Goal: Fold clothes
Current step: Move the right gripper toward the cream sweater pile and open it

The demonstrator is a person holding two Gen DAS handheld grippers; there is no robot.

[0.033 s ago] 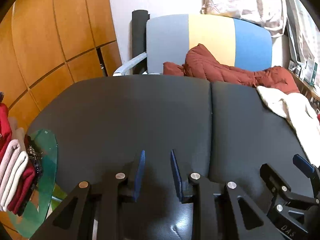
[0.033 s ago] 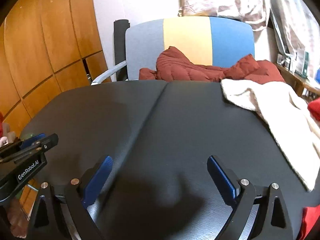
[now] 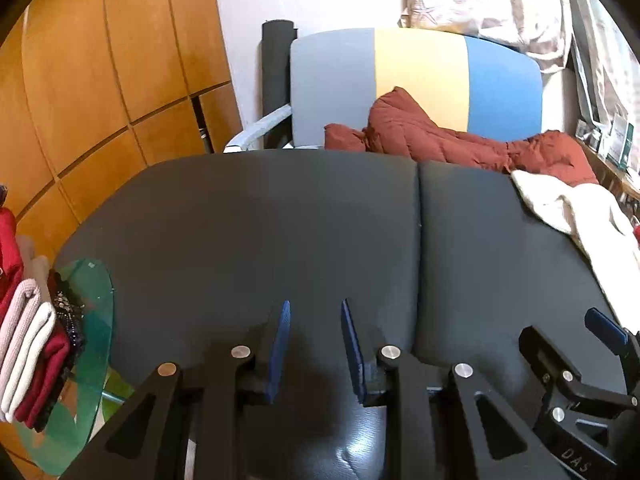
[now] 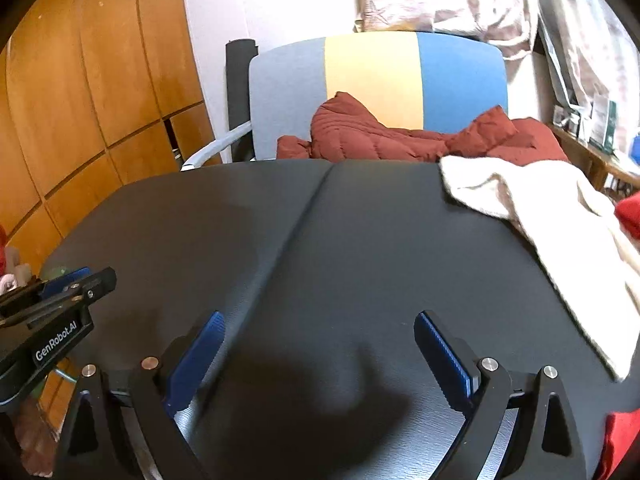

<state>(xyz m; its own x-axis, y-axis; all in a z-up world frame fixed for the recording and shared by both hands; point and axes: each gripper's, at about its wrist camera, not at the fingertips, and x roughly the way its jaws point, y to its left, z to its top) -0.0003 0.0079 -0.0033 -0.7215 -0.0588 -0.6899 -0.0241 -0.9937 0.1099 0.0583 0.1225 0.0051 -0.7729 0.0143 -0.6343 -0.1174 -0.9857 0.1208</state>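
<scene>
A cream garment [image 4: 552, 232] lies crumpled on the right side of the black padded table [image 4: 320, 248]; it also shows in the left wrist view [image 3: 580, 220]. My right gripper [image 4: 316, 344] is wide open and empty, low over the table's near part, left of the garment. My left gripper [image 3: 314, 340] is open with a narrow gap and empty, over the table's near left part [image 3: 260, 240]. Each gripper shows at the edge of the other's view. A red cloth [image 4: 630, 214] peeks in at the far right.
A dark red quilted jacket [image 4: 384, 136] lies on a grey, yellow and blue chair [image 4: 376, 76] behind the table. A stack of folded clothes [image 3: 28, 352] sits on a green glass side table [image 3: 92, 320] at left. Wooden cabinets [image 3: 100, 92] stand at back left.
</scene>
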